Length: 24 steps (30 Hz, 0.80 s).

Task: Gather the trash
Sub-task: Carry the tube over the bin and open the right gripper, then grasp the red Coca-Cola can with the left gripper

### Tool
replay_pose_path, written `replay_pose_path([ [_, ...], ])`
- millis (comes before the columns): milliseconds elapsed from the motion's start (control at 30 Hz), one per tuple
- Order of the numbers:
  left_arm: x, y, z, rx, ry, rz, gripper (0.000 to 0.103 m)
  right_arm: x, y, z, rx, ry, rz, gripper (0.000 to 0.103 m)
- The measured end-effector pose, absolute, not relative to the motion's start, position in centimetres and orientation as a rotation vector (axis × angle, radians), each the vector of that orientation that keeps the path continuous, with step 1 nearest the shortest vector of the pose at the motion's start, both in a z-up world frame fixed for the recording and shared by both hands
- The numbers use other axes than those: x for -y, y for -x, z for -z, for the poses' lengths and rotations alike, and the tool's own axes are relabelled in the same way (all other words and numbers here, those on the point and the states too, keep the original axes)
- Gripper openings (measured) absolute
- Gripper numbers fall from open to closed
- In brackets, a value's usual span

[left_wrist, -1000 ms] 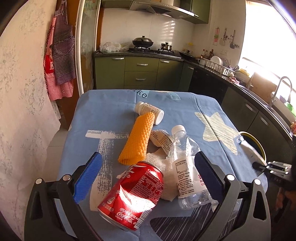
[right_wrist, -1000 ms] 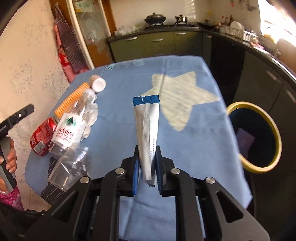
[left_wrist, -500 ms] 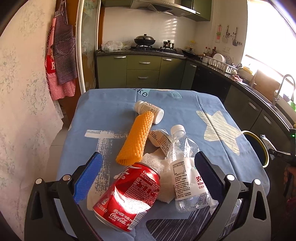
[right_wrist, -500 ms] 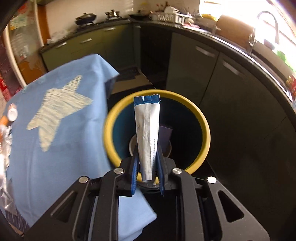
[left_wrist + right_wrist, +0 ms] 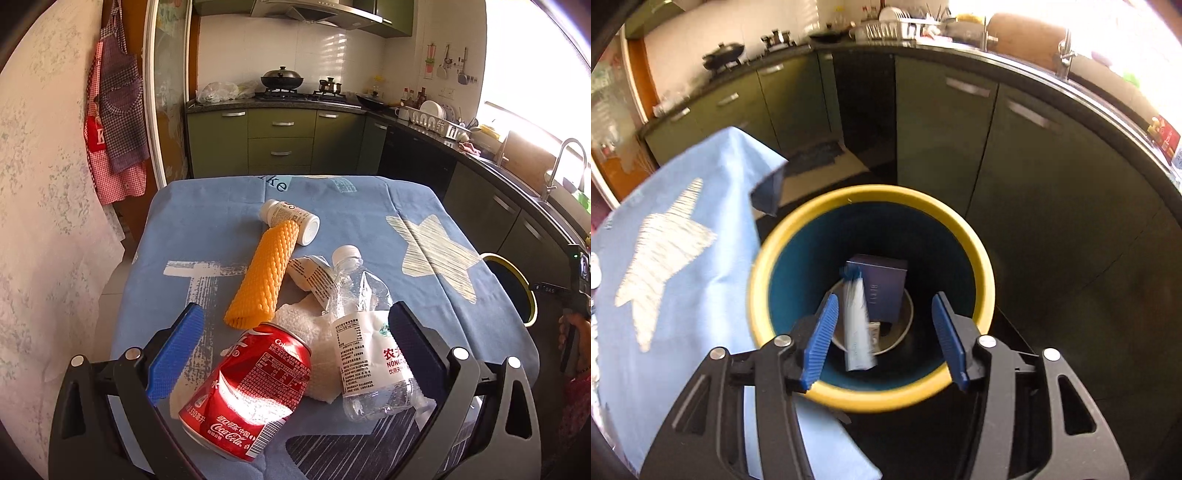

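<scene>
A matt blue cloth [image 5: 207, 236] covers the table, and on it lie a dented, glossy red metal can [image 5: 251, 387], a crumpled clear plastic bottle [image 5: 369, 347] with a paper-like label and a knobbly orange foam net sleeve [image 5: 266, 277]. The bin [image 5: 871, 398] looks like smooth plastic with a yellow rim, and a glossy white wrapper [image 5: 857, 325] with a blue end shows inside it. The fingers [image 5: 820, 343] carry ribbed blue pads on matt black plastic.

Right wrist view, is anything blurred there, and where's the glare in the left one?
Right wrist view: the white wrapper is motion-smeared inside the yellow-rimmed bin, between the right tool's parted jaws, which have just been opening; window corner blown out. Left wrist view: a sun patch glares on the red can; window overexposed; fisheye bends the edges.
</scene>
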<state>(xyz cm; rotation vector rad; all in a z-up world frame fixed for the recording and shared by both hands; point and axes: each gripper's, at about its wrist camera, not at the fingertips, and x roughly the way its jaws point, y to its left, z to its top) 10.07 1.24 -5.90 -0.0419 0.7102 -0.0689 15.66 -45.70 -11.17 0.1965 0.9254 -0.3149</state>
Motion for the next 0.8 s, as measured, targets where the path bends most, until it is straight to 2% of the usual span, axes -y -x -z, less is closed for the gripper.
replay_pose_path([
  [67, -1.4, -9.9, 5.9, -0.713, 0.03, 0.081, 0.098, 45.0, -14.5, 10.4, -0.903, -0.194, 0.293, 0.057],
  [300, -2.5, -8.8, 6.9, -0.773, -0.079, 0.167, 0.098, 42.4, -11.9, 9.1, -0.873, -0.203, 0.229, 0.058],
  [533, -1.8, -9.3, 9.1, -0.808, -0.29, 0.273, 0.098, 39.5, -12.3, 9.1, -0.877, -0.195, 0.147, 0.059],
  [800, -1.9, -11.2, 11.6, -0.887, -0.381, 0.306, 0.098, 37.5, -12.4, 8.4, -0.863, -0.189, 0.104, 0.06],
])
